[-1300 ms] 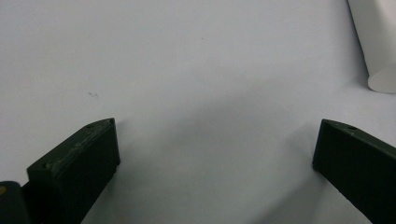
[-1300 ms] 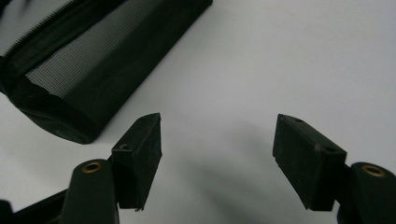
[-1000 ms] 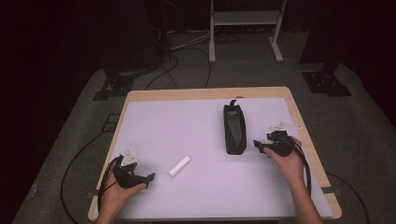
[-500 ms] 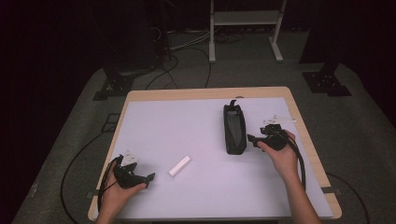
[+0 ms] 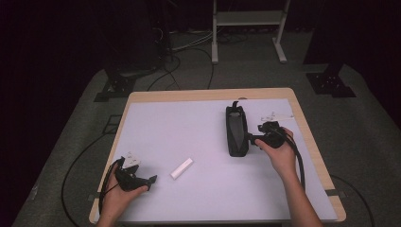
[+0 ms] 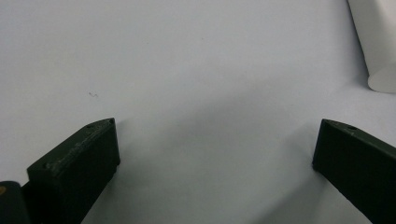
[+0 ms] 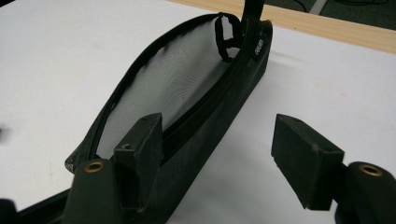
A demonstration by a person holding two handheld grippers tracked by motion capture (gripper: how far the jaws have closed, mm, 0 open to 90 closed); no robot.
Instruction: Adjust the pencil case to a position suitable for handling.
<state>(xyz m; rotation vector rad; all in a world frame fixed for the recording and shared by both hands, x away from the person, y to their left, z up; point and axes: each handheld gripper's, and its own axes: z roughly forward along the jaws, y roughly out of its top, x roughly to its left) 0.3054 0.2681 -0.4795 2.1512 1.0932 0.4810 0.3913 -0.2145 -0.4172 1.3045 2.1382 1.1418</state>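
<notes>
A long black zip pouch (image 5: 236,130) lies open on the white table top (image 5: 189,127), with its pale mesh lining (image 7: 177,79) showing. My right gripper (image 5: 251,139) is open at the pouch's right side. In the right gripper view (image 7: 217,130) one jaw sits over the pouch's opening and the other outside it, so the pouch's zipped side wall (image 7: 219,112) lies between them. A small white stick (image 5: 182,168) lies left of the middle. My left gripper (image 5: 150,179) rests open near the front left corner, with bare table between its jaws (image 6: 215,126) and the white stick (image 6: 380,46) just beyond.
A small white tag (image 5: 274,116) lies near the right edge behind my right hand. The wooden table rim (image 5: 208,93) frames the white top. Cables, stands and a metal rack stand on the dark floor beyond the table.
My right gripper has moved left, from beside the table's right edge up to the pouch's side. The left gripper, the stick and the pouch have stayed put.
</notes>
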